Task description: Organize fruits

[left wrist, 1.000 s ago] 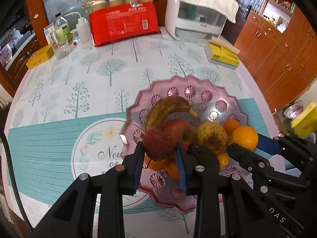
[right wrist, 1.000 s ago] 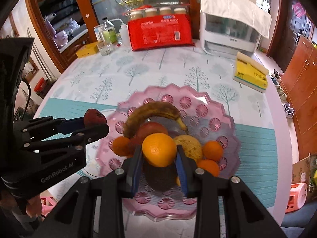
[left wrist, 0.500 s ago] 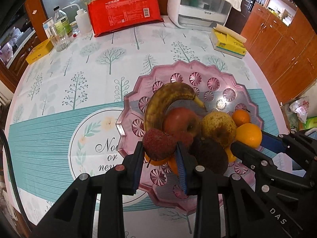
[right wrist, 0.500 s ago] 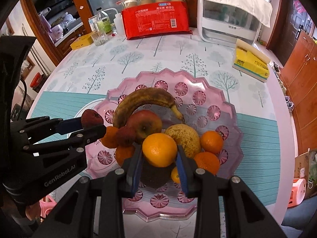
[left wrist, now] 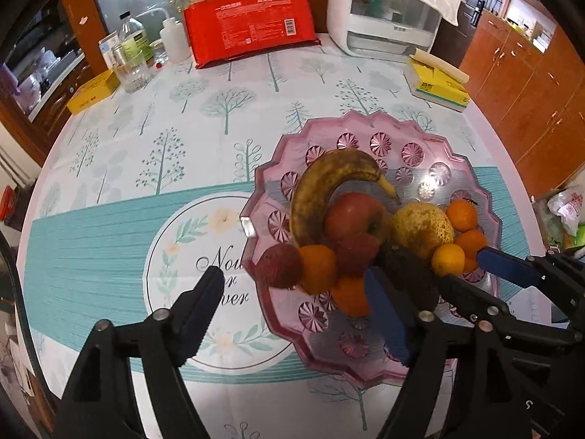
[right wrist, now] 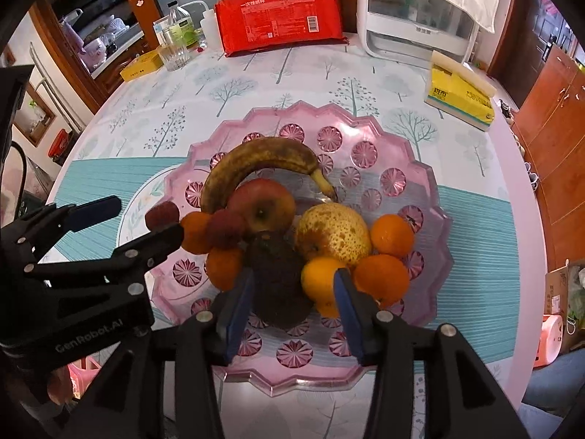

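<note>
Tree-printed cloth is covering the round table (left wrist: 153, 153) in my left wrist view, with bare room stretching left of the pink fruit tray (left wrist: 369, 124). My left gripper (left wrist: 292, 285) is standing wide, its jaws having just been opening; the red lychee (left wrist: 278, 266) is sitting loose on the tray's near-left rim between them, touching neither pad. My right gripper is crossing in from the right, hiding the tray's right edge. In the right wrist view, my right gripper (right wrist: 293, 285) is parted, jaws just opening, with the orange (right wrist: 321, 281) lying against the inner side of one pad; I cannot tell whether it is pressing. A dark fruit (right wrist: 278, 285) is filling the gap, its near side cut off by my fingers.
</note>
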Demonstrator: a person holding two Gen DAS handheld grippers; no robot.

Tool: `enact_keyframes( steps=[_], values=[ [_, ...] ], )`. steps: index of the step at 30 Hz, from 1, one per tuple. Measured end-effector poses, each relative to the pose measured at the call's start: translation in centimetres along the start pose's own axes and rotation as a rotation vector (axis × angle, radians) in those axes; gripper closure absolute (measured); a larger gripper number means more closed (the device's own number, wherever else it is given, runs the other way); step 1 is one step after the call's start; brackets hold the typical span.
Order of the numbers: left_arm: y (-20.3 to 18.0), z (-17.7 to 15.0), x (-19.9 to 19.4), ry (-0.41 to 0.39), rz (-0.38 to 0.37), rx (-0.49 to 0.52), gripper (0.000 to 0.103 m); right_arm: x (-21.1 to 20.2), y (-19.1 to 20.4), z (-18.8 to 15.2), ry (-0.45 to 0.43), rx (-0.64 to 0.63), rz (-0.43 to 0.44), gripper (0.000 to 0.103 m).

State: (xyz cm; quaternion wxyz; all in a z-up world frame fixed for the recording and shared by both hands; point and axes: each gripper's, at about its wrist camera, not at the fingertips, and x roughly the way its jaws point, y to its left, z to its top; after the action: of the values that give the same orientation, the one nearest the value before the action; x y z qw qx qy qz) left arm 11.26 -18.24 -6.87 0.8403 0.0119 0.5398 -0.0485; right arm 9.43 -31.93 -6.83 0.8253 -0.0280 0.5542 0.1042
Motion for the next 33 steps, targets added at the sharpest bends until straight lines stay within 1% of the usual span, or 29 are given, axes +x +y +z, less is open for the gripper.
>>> enact_keyframes(
  steps=[5, 8, 12, 15, 16, 19, 22, 27, 33],
  values=[
    [0.2, -1.0, -1.3, -0.012, 0.019, -0.006, 0.023, -1.2, 0.6, -0.5, -0.021, -0.012, -0.003, 0.057],
    [0.4, -1.4, -2.8, -0.039, 0.034, -0.011, 0.023, -2.6, 1.2, -0.7, -0.056, -0.019, -0.008, 0.056],
    [1.3, -2.0, -5.3, -0.080, 0.055, -0.042, 0.020, -4.9, 2.1, -0.8, -0.122, -0.035, -0.024, 0.043],
    [2.2, -2.5, -7.1, -0.108, 0.076, -0.072, 0.014, -6.7, 2.9, -0.9, -0.166, -0.042, -0.032, 0.039],
    [2.5, -2.7, -7.8, -0.122, 0.090, -0.084, 0.011, -7.3, 3.2, -0.8, -0.176, -0.040, -0.027, 0.039],
    [3.1, -3.3, -9.4, -0.157, 0.126, -0.106, 0.009, -8.4, 3.7, -0.8, -0.190, -0.032, -0.011, 0.037],
    [3.6, -3.8, -10.8, -0.183, 0.153, -0.126, 0.009, -9.4, 4.6, -1.0, -0.215, -0.037, -0.027, 0.037],
    [4.3, -4.7, -12.7, -0.212, 0.157, -0.149, 0.008, -10.8, 5.6, -1.6, -0.251, -0.035, -0.061, 0.037],
    [4.0, -5.3, -14.3, -0.257, 0.172, -0.136, 0.008, -12.0, 5.7, -2.0, -0.286, -0.005, -0.085, 0.034]
  ],
)
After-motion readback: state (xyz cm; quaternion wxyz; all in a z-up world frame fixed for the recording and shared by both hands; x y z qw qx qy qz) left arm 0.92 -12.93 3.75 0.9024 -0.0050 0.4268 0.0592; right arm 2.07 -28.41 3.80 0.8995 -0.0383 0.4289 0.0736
